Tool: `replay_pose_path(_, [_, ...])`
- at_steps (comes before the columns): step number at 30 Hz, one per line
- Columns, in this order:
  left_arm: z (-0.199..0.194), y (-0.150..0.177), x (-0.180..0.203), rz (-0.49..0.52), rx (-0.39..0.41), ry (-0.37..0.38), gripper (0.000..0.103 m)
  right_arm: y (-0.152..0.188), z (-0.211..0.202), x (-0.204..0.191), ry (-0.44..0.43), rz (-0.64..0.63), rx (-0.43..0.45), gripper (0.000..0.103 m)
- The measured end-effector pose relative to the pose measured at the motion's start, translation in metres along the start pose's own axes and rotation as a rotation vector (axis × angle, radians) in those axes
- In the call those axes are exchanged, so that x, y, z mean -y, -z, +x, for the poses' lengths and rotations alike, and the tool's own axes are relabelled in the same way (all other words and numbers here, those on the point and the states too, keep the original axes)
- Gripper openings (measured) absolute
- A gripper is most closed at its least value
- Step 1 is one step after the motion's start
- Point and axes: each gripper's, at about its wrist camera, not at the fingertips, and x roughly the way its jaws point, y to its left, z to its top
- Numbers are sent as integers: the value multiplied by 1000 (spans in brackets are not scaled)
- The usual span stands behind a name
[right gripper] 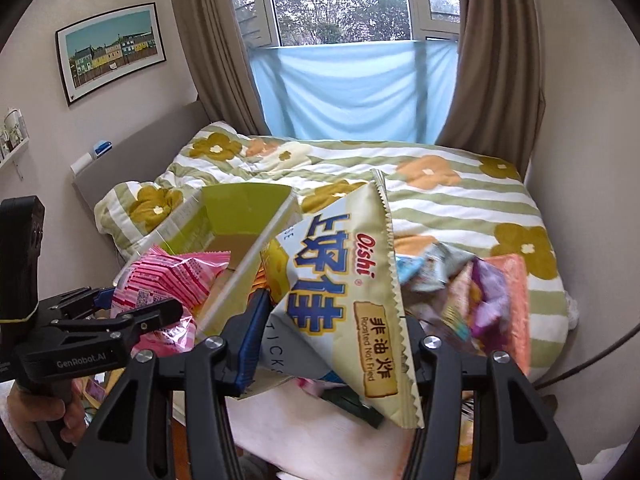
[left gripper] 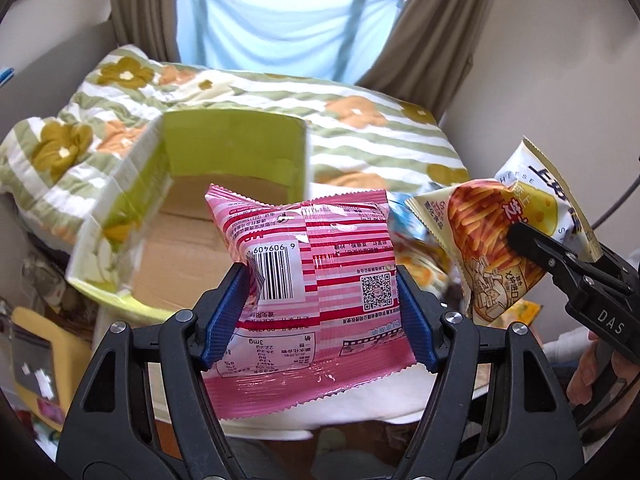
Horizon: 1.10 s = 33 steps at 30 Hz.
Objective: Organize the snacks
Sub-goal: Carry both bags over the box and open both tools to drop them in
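Left wrist view: bed with floral quilt fills the background; on it an open carton with green flaps, mouth up, interior bare cardboard. The carton lies ahead and left of the left gripper, which is clamped on a pink bag across its width, bag long axis running away from the camera toward the carton. The right gripper enters from the right, closed on a cheese-stick bag, well right of the carton. Right wrist view: same bag pinched between the pads, hanging tilted; carton beyond and left; loose snack pile on the right. Judgement: left hand is nearer the carton, so the pink bag likely drops first.
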Motion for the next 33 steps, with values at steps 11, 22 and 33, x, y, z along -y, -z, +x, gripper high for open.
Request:
replay_pose_path(11, [43,-46,-136,83,-89,-35,69,-32,82,-108,48,69,-59,49])
replay_pose_path(22, [87,-47,-143,287,-179,-37,69,-26,124,-141,159,81,-158,49])
replay_pose_path(33, [78,-38,-148,255,-174,-54,102,-20,133,-144,160,26,-185,49])
